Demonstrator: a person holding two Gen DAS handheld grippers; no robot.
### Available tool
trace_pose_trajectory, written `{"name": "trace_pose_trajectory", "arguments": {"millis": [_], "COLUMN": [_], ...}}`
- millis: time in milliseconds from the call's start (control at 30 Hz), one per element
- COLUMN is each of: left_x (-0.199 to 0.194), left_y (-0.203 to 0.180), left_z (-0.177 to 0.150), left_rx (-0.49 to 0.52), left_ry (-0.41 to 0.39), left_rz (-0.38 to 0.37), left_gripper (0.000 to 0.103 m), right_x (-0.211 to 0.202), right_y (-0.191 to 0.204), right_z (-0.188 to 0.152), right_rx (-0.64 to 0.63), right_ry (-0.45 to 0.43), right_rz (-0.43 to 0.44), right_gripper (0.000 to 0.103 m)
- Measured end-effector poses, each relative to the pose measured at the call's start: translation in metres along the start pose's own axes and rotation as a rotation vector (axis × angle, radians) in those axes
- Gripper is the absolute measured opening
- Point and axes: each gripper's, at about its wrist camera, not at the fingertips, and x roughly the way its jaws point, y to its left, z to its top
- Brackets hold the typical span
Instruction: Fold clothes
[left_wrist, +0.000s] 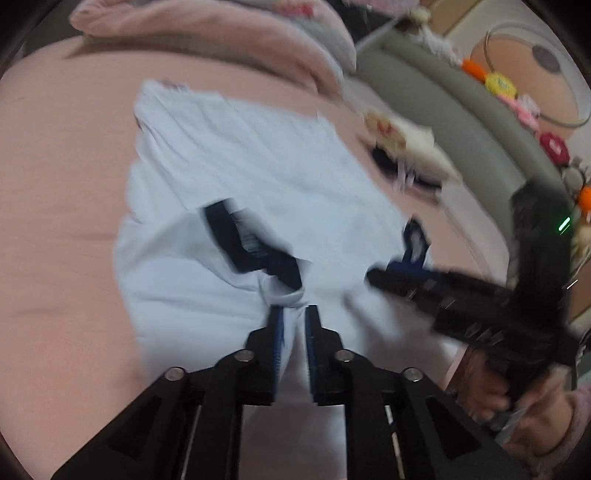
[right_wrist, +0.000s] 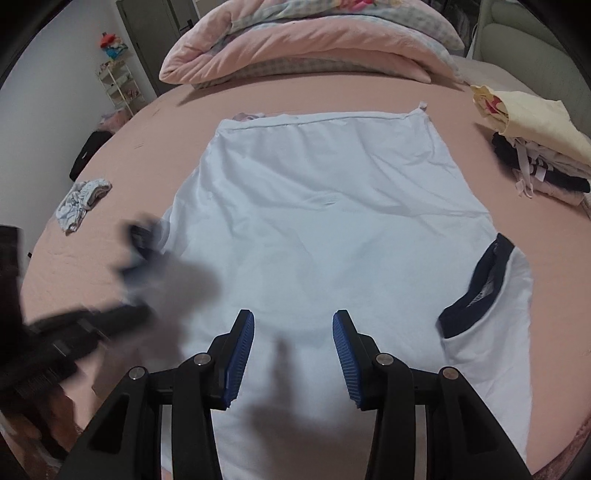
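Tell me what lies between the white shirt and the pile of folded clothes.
Only bare pink bedsheet separates the white shirt from the pile of folded clothes, shown in the right wrist view.

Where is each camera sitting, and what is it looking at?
Left wrist: it sits on the left gripper, looking down at the pale white T-shirt with navy trim pinched in its fingers; the right gripper and the person's hand show.
Right wrist: it sits on the right gripper, open above the shirt, facing the rolled pink quilt; the blurred left gripper shows.
Both share the shirt, pink bedsheet and folded clothes pile.
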Motion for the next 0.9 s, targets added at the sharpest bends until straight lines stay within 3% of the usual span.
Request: {"name": "trace_pose_trajectory", "arguments": {"millis": [67, 133, 267, 333, 367, 500, 600, 700, 767, 900], "left_x": [-0.006, -0.027, -0.061, -0.066, -0.066, -0.059, -0.051, -0.044, -0.047, -0.035], "left_y": [0.0, 0.004, 0.033, 0.054, 0.062, 0.066, 0.059, 0.052, 0.044, 0.018], "left_z": [0.002, 0.004, 0.003, 0.002, 0.002, 0.012, 0.014, 0.009, 0.005, 0.015], "left_rx": [0.0, 0.009, -0.037, -0.089, -0.11, -0.086, -0.037, 0.001, 0.031, 0.146], "left_ry": [-0.017, -0.082, -0.211, -0.239, -0.234, -0.183, -0.161, -0.159, -0.232, -0.227], "left_rz": [-0.002, 0.01, 0.171, 0.278, 0.295, 0.271, 0.276, 0.27, 0.231, 0.324], "left_gripper": [0.017, 0.03, 0.032, 0.032, 0.032, 0.032, 0.032, 0.032, 0.032, 0.032], "right_x": [-0.003, -0.006, -0.003, 0.004, 0.011, 0.047, 0.063, 0.063, 0.057, 0.041], "right_y": [-0.002, -0.001, 0.021, 0.04, 0.048, 0.068, 0.074, 0.066, 0.044, 0.034], "right_z": [0.003, 0.007, 0.022, 0.027, 0.028, 0.033, 0.017, 0.002, 0.008, 0.027], "right_rx": [0.004, -0.004, -0.095, -0.169, -0.188, -0.21, -0.314, -0.429, -0.321, -0.232], "right_ry": [-0.005, -0.019, -0.038, -0.036, -0.025, 0.037, 0.096, 0.048, 0.062, 0.023], "right_rz": [0.007, 0.034, 0.062, 0.081, 0.077, 0.028, -0.023, -0.235, -0.185, -0.014], "right_gripper": [0.044, 0.044, 0.044, 0.044, 0.044, 0.044, 0.044, 0.044, 0.044, 0.045]}}
